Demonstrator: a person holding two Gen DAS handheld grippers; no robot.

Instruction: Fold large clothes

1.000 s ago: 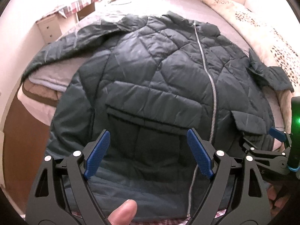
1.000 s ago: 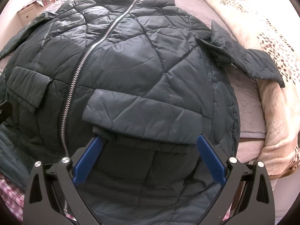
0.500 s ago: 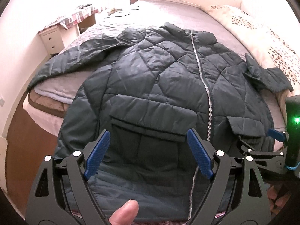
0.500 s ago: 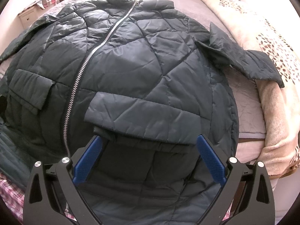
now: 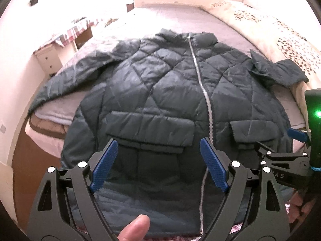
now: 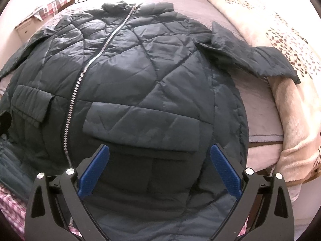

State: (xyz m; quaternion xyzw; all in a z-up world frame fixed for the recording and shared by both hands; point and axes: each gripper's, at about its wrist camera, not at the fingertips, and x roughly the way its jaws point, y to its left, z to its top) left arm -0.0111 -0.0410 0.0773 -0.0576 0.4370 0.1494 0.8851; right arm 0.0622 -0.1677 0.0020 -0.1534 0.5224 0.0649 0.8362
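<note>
A dark green quilted jacket (image 5: 160,92) lies front up on the bed, zipped, collar at the far end, hem hanging over the near edge. Its left sleeve (image 5: 66,82) stretches toward the bed's left side; the right sleeve (image 6: 250,58) lies bent over a blanket. My left gripper (image 5: 158,150) is open, hovering above the jacket's left flap pocket (image 5: 150,130) with nothing between its fingers. My right gripper (image 6: 158,158) is open too, above the right flap pocket (image 6: 144,124). The right gripper (image 5: 289,156) also shows at the left wrist view's right edge.
The bed (image 5: 170,22) has a pale lilac cover and a cream leaf-print blanket (image 6: 291,46) along its right side. A nightstand (image 5: 48,58) under a checked cloth stands at the far left. A thumb (image 5: 134,229) shows at the bottom. Checked fabric (image 6: 10,200) lies below the hem.
Both grippers have pulled back and up from the jacket, so more of the bed and headboard shows. Both stay open; the jacket has not moved.
</note>
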